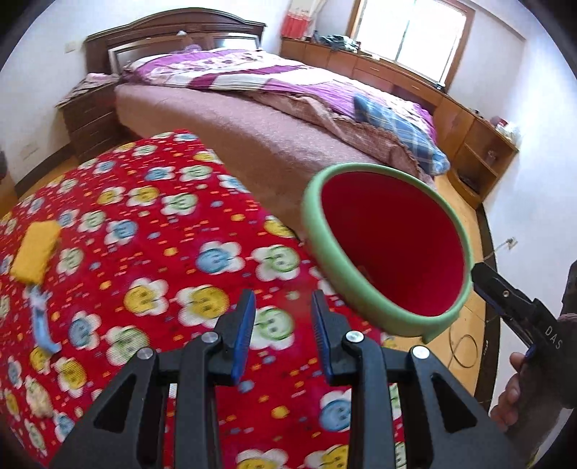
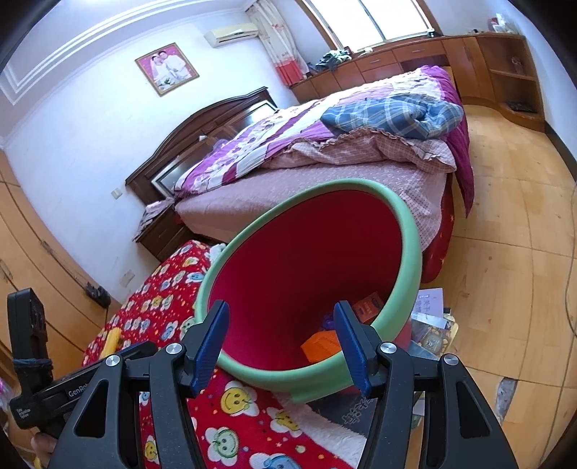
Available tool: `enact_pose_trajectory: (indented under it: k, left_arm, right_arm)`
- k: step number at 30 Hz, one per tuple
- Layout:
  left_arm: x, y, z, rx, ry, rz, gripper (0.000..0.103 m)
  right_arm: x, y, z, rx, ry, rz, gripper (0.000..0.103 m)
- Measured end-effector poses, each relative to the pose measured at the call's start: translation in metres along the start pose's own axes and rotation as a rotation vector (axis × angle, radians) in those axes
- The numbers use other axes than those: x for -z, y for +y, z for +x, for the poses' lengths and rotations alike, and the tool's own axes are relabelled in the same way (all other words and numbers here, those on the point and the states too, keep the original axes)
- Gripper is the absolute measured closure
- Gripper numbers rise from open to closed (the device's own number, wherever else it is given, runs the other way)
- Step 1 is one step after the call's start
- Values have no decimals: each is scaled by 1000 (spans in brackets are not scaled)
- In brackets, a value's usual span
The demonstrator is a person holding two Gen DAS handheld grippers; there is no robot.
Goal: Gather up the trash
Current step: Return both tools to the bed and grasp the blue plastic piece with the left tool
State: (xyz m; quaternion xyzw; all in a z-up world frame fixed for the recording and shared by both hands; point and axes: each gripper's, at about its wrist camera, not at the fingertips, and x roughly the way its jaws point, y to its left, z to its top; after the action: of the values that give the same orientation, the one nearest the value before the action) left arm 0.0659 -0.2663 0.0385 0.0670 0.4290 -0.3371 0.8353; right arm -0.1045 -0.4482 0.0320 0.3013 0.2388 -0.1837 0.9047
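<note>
We clamp the right gripper (image 2: pixel 285 346) on the bin (image 2: pixel 404 231) rim, tilting it; left gripper (image 1: pixel 283 324) parted, empty; sponge (image 1: pixel 34 250) at nine o'clock

Bed (image 1: pixel 259 137) with purple quilt (image 2: pixel 252 151) and blue plaid blanket (image 2: pixel 393 112), dark headboard (image 1: pixel 173 32), nightstand (image 1: pixel 86 115), framed photo (image 2: pixel 166 68) on wall, air conditioner (image 2: pixel 230 33), window (image 1: pixel 411 32), wooden cabinets (image 1: pixel 396 75), wood floor (image 2: pixel 505 223)

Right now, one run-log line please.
left tongs: open, empty | right tongs: gripping bin, tilted | yellow piece, blue piece: on blanket
</note>
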Motion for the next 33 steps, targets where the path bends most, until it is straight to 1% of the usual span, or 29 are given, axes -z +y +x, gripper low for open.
enact_pose_trajectory:
  k: [4, 9, 11, 12, 13, 15, 17, 20, 24, 29, 33]
  left_arm:
    - [6, 19, -10, -36, -10, -29, 71]
    - [13, 45, -21, -107, -26, -65, 60]
    - [15, 56, -26, -142, -32, -80, 59]
    - [16, 63, -28, -158, -35, -91, 58]
    - [17, 69, -29, -170, -37, -99, 57]
    - [19, 83, -33, -202, -38, -119, 55]
    - [20, 95, -35, -230, -39, -132, 53]
    - [22, 118, -36, -287, -32, -146, 47]
    - [26, 146, -33, -347, -12, -174, 47]
    - [32, 173, -24, -390, 24, -212, 47]
    - [37, 187, -17, -375, 42, -249, 47]
  right_arm:
    - [5, 6, -1, 3, 12, -11, 41]
    - [10, 14, 0, 6, 29, -30, 41]
    - [10, 16, 1, 9, 35, -33, 41]
    - [10, 18, 2, 9, 38, -34, 39]
    - [11, 19, 3, 10, 40, -35, 34]
    - [13, 21, 4, 10, 44, -38, 32]
    - [14, 23, 4, 11, 49, -43, 32]
    - [16, 24, 5, 17, 54, -46, 32]
    - [17, 24, 8, 25, 63, -41, 32]
    - [18, 24, 11, 30, 76, -38, 32]
    - [19, 25, 13, 34, 82, -38, 32]
